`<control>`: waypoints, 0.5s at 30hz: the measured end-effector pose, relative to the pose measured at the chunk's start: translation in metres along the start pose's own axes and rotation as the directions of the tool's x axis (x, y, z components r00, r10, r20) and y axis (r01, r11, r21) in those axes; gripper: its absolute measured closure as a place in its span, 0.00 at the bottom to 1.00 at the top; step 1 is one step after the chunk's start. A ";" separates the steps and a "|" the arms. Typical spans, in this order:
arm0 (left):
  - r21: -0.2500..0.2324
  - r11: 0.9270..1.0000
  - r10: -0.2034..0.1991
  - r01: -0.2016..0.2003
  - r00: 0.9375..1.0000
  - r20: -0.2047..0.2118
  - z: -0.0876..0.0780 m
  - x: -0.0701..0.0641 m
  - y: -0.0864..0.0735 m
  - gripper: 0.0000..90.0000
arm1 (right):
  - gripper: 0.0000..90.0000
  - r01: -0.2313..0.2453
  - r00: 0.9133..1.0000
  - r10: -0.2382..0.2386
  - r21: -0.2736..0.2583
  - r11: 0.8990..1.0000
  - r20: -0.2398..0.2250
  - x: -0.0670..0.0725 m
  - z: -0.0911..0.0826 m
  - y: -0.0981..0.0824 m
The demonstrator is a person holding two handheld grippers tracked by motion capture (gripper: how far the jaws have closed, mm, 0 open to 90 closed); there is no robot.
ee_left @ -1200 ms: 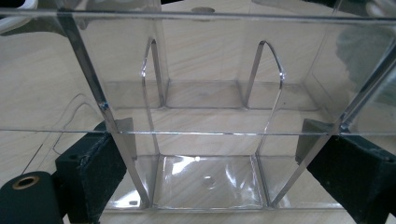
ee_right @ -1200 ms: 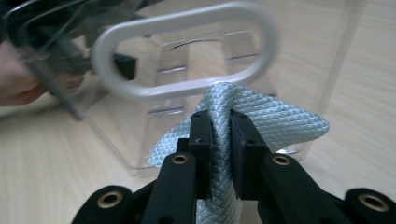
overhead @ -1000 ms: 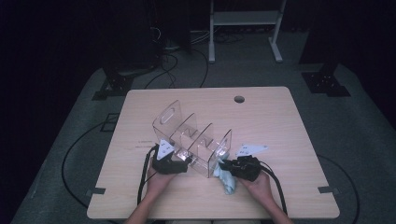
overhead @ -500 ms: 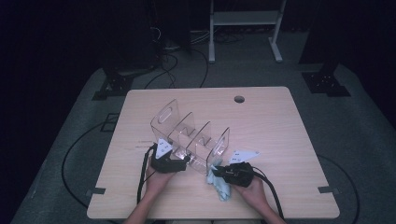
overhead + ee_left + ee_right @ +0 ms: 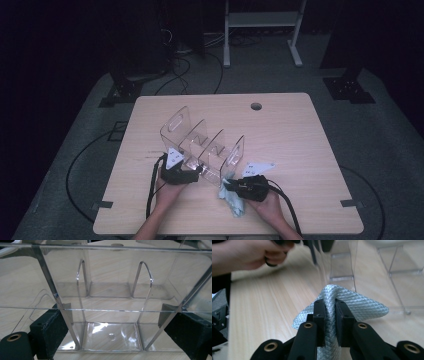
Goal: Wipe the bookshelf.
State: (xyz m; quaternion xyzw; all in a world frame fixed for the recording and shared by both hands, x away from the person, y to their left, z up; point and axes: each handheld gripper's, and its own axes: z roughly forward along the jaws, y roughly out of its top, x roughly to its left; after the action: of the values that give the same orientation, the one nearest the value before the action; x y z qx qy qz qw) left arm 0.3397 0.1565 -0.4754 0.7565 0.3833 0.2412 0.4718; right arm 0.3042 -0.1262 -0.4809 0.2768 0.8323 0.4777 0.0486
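A clear acrylic organizer (image 5: 202, 140) with upright dividers stands in the middle of the wooden table (image 5: 300, 130). My left gripper (image 5: 192, 172) holds its near end. In the left gripper view the jaws (image 5: 112, 322) stand wide, with the organizer's (image 5: 110, 292) walls pressed between the pads. My right gripper (image 5: 227, 186) is shut on a pale blue quilted cloth (image 5: 234, 202), which lies bunched on the table just in front of the organizer's near right corner. In the right gripper view the jaws (image 5: 329, 306) pinch a raised fold of the cloth (image 5: 359, 305).
The table has a round cable hole (image 5: 256, 106) near its far edge. Cables trail from both grippers over the near edge. The person's other hand (image 5: 249, 255) is at the upper left of the right gripper view. Dark floor and a stand lie beyond the table.
My right gripper has shifted a little left and toward the near edge, dragging the cloth with it. The left gripper and the organizer have stayed put.
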 end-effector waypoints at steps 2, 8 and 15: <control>-0.002 1.000 -0.003 0.003 1.000 -0.001 0.000 0.000 -0.001 0.09 | 0.89 0.007 1.000 -0.007 -0.033 0.999 -0.007 0.003 -0.005 0.005; 0.000 1.000 -0.002 0.002 1.000 -0.002 -0.001 0.001 -0.001 0.09 | 0.89 -0.010 1.000 0.010 -0.010 1.000 -0.015 -0.001 0.002 -0.002; -0.003 1.000 -0.009 0.009 1.000 -0.003 0.000 0.001 -0.001 0.09 | 0.89 -0.023 0.999 0.022 -0.033 0.999 -0.026 0.001 -0.004 0.005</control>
State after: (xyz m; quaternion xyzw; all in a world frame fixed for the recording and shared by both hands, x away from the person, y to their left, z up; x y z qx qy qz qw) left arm 0.3399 0.1574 -0.4763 0.7539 0.3868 0.2407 0.4734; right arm 0.3043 -0.1267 -0.4741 0.2792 0.8216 0.4956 0.0374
